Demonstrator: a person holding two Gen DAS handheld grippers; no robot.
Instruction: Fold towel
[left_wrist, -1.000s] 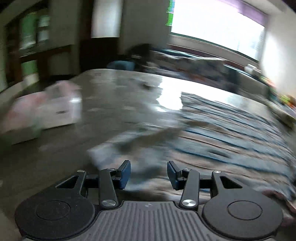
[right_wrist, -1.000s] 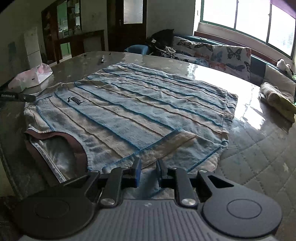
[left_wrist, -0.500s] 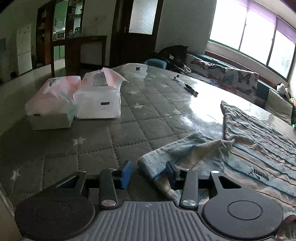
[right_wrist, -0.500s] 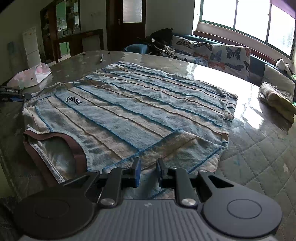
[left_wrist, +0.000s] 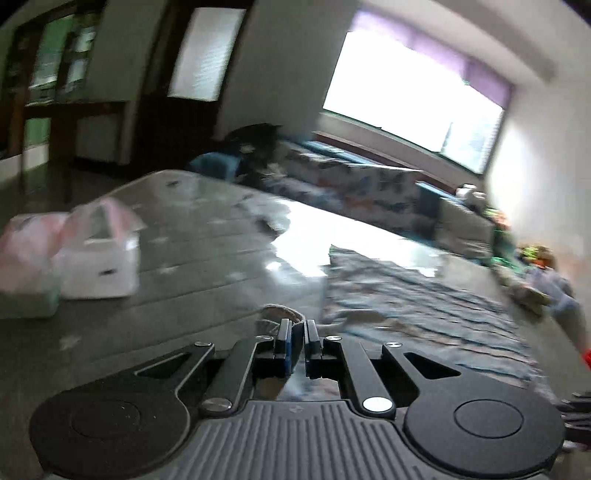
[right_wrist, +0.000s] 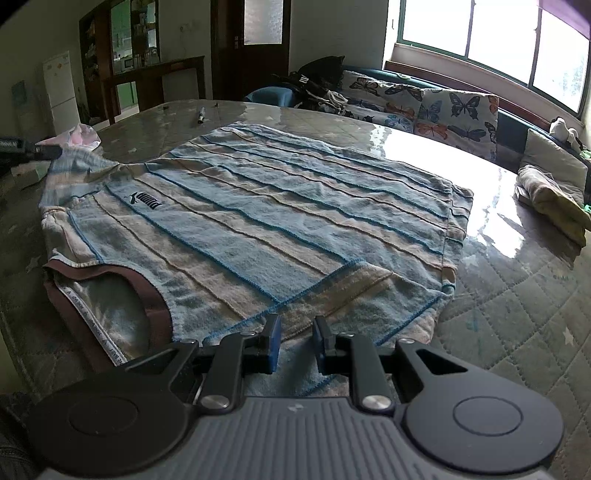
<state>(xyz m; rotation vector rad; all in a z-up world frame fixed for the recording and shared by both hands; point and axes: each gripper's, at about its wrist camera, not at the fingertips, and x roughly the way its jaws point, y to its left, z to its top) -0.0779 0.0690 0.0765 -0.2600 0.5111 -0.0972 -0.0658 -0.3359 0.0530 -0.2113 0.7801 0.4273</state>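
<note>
The table (right_wrist: 517, 314), covered in a quilted grey cloth under a glossy sheet, filled most of both views. The striped blue and beige towel (right_wrist: 295, 206) lay spread flat on the table's middle, its brown-edged end toward the near left edge of the table. A folded cloth (right_wrist: 554, 199) sat at the towel's far right, well apart from it. Two tissue packs (left_wrist: 99, 262) stood to the towel's left. A pen (right_wrist: 201, 115) lay beyond the towel's far edge. The right gripper (right_wrist: 295, 339) stood over the towel's near edge, jaws narrow with towel between them. The left gripper (left_wrist: 297, 334) was clamped tight on the towel's left corner, lifting it off the table.
</note>
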